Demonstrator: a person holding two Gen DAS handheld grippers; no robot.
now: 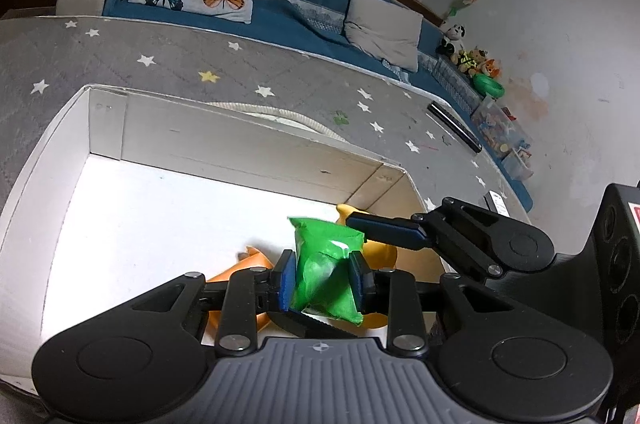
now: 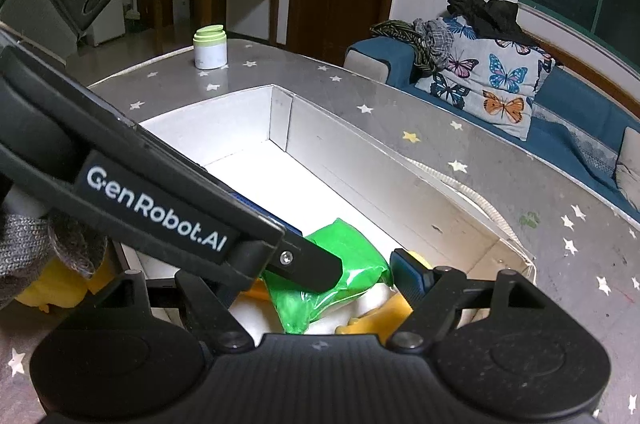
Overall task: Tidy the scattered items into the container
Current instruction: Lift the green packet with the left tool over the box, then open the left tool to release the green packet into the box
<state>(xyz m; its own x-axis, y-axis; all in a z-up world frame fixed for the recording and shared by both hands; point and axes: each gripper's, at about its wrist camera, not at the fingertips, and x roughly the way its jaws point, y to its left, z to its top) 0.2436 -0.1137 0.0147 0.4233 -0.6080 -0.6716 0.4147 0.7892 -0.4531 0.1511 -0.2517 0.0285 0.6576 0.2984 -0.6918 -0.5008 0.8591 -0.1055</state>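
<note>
Over the white box (image 1: 104, 128), at 6 o'clock of the left wrist view, left gripper (image 1: 322, 280) is clamped on a green packet (image 1: 326, 264), blue pads pressing both its sides; packet sits above the box floor near the 5 o'clock corner. Orange toy (image 1: 240, 270) lies at 7 o'clock of the packet, yellow toy (image 1: 380, 252) at 3 o'clock, both inside the box. Right gripper (image 1: 384, 230) pokes in from 3 o'clock; in its own view its jaws stand spread, nothing between the pads, packet (image 2: 344, 264) just ahead. Grey star-print table cover (image 2: 440, 152) surrounds the box; green-lidded jar (image 2: 210, 48) stands at 11 o'clock.
</note>
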